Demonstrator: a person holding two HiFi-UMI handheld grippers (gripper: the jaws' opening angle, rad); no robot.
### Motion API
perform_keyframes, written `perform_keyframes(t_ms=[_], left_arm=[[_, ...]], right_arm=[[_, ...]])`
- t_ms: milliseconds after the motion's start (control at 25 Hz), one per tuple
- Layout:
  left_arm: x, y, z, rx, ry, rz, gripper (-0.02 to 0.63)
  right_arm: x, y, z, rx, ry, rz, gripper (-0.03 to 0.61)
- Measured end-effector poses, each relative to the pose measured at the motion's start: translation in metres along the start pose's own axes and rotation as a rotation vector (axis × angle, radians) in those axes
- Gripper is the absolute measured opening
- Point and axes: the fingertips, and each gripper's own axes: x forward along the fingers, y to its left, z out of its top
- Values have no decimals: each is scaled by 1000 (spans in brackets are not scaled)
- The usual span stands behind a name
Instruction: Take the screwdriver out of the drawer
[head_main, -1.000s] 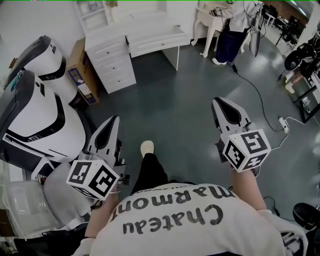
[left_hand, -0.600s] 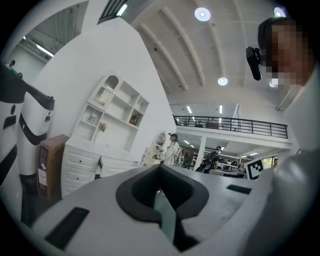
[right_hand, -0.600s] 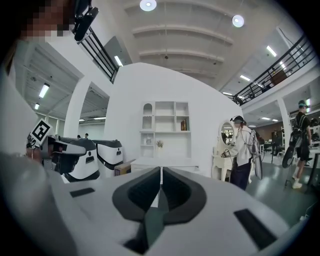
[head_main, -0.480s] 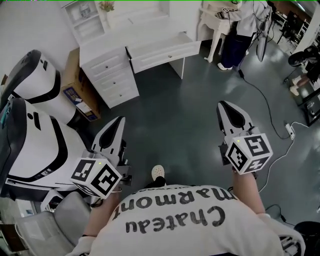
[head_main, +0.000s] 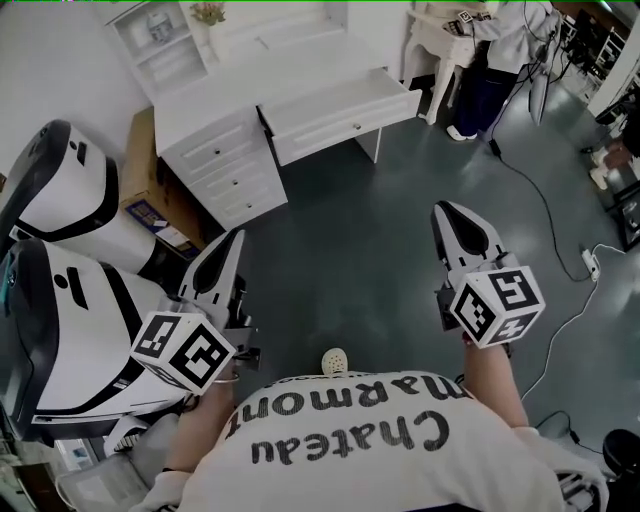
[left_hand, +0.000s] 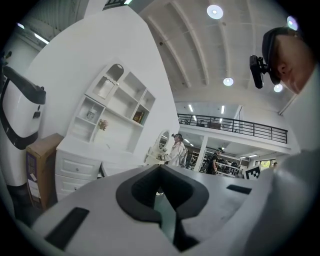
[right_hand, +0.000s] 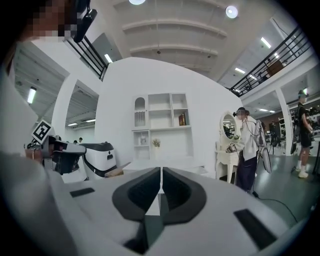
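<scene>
No screwdriver shows in any view. A white desk (head_main: 240, 95) stands ahead at the top of the head view, with a stack of shut drawers (head_main: 235, 170) on its left and a wide shallow drawer (head_main: 340, 115) under its top. My left gripper (head_main: 232, 240) and right gripper (head_main: 446, 210) are held out level over the grey floor, well short of the desk. Both are shut with nothing between their fingers. The left gripper view shows the drawer stack (left_hand: 75, 170) far off past the left gripper (left_hand: 160, 167). The desk (right_hand: 165, 161) sits small beyond the right gripper (right_hand: 161, 169).
Large white and black machines (head_main: 60, 290) crowd the left side, with a cardboard box (head_main: 150, 215) behind them. A white shelf unit (head_main: 170, 35) tops the desk. A person (head_main: 490, 60) stands at a small white table at the back right. A cable (head_main: 545, 210) runs across the floor.
The desk has come nearer and lower in the head view as the person walks toward it. Both grippers keep the same pose, shut and empty.
</scene>
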Motion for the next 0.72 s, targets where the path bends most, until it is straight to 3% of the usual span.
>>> perform_keyframes(t_ms=[720], left_arm=[[44,57,7,-42,25,-38,23]], right_arm=[[61,6,0,7,31,-32,29]])
